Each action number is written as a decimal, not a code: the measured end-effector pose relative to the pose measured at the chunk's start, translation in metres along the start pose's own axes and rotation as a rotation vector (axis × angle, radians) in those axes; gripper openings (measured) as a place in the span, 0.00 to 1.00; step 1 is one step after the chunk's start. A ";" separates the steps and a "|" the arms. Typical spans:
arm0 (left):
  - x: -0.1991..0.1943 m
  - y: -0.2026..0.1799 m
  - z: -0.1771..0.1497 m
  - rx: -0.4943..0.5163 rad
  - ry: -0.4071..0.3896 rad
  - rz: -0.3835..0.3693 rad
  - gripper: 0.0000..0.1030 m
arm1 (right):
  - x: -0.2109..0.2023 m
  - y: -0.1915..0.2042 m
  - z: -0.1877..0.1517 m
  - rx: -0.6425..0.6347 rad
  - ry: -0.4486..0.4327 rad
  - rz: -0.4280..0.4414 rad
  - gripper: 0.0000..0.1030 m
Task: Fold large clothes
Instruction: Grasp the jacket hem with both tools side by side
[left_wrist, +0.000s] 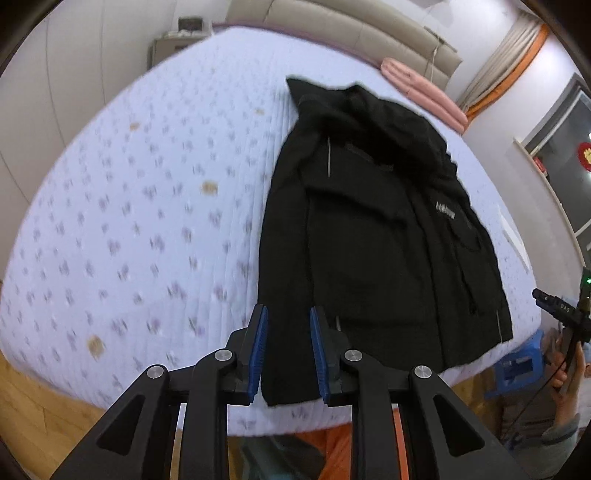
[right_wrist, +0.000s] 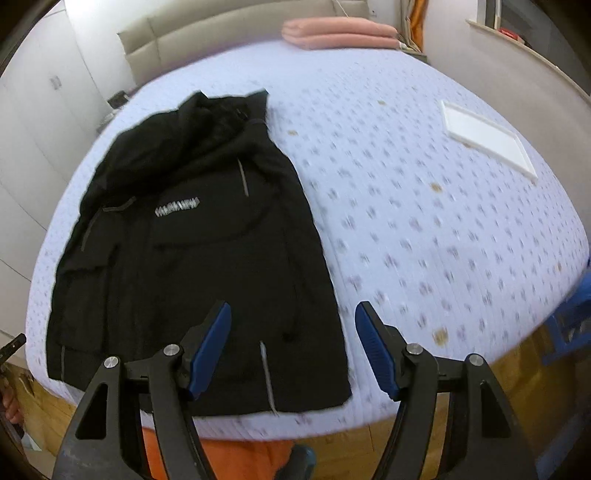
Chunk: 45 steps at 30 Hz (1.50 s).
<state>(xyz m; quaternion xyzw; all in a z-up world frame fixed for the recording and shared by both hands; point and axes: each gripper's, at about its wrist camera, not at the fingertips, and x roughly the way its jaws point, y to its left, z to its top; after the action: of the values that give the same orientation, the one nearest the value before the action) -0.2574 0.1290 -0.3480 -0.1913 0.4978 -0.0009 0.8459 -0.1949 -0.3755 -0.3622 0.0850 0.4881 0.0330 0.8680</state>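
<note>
A black hooded jacket (left_wrist: 369, 229) lies flat on the lilac patterned bed (left_wrist: 129, 221), hood toward the headboard and hem at the near edge. Its sides look folded in, giving a long narrow shape. My left gripper (left_wrist: 289, 310) hovers over the hem's left corner with a narrow gap between its blue pads (left_wrist: 258, 350) and nothing pinched. In the right wrist view the jacket (right_wrist: 192, 258) fills the left half, white lettering on its chest. My right gripper (right_wrist: 293, 306) stands wide open above the hem's right corner, holding nothing.
Folded pink bedding (right_wrist: 340, 33) rests by the beige headboard. A white flat board (right_wrist: 487, 136) lies on the bed's (right_wrist: 424, 221) right side. A blue stool (left_wrist: 517, 365) stands on the wooden floor at the bed's corner. White wardrobes line the left wall.
</note>
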 end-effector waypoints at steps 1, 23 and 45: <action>0.005 0.002 -0.003 -0.005 0.013 -0.010 0.23 | 0.003 -0.003 -0.004 0.017 0.027 -0.008 0.70; 0.050 0.043 -0.038 -0.203 0.156 -0.194 0.36 | 0.093 -0.023 -0.056 -0.005 0.233 0.100 0.70; 0.060 0.010 -0.046 -0.072 0.085 -0.070 0.11 | 0.089 -0.006 -0.058 -0.054 0.178 0.085 0.28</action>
<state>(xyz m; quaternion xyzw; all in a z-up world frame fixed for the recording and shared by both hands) -0.2677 0.1121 -0.4211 -0.2388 0.5260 -0.0208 0.8160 -0.1985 -0.3622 -0.4678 0.0789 0.5583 0.0905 0.8209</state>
